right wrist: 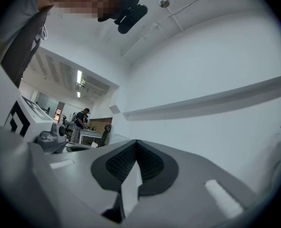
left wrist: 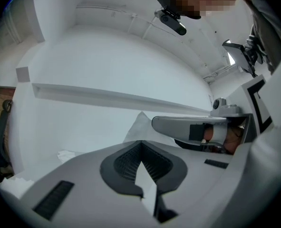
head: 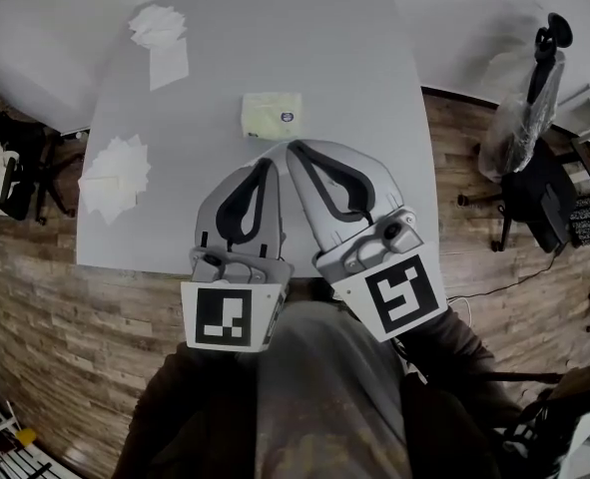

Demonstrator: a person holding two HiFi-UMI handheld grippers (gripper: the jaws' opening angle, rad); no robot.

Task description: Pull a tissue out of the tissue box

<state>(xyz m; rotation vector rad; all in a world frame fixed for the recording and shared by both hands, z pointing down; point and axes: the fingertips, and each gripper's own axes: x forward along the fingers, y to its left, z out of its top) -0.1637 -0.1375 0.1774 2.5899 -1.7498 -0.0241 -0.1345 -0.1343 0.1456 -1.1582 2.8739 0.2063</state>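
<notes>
The tissue box (head: 272,116), a pale yellow-green pack, lies flat near the middle of the grey table (head: 344,58). No tissue sticks up from it that I can see. Both grippers are held close to my body over the table's near edge, tips pointing at the box but a little short of it. My left gripper (head: 272,164) has its jaws together with nothing in them, and so does my right gripper (head: 294,152). From the left gripper view, the left gripper (left wrist: 140,144) is shut, with the right gripper's body (left wrist: 197,126) beside it. The right gripper (right wrist: 136,143) is likewise shut and empty.
Loose white tissues lie in two heaps on the table's left side, one at the far corner (head: 159,28) and one at the left edge (head: 115,173). An office chair (head: 534,188) stands on the wooden floor to the right. A person (right wrist: 81,121) stands far off in another room.
</notes>
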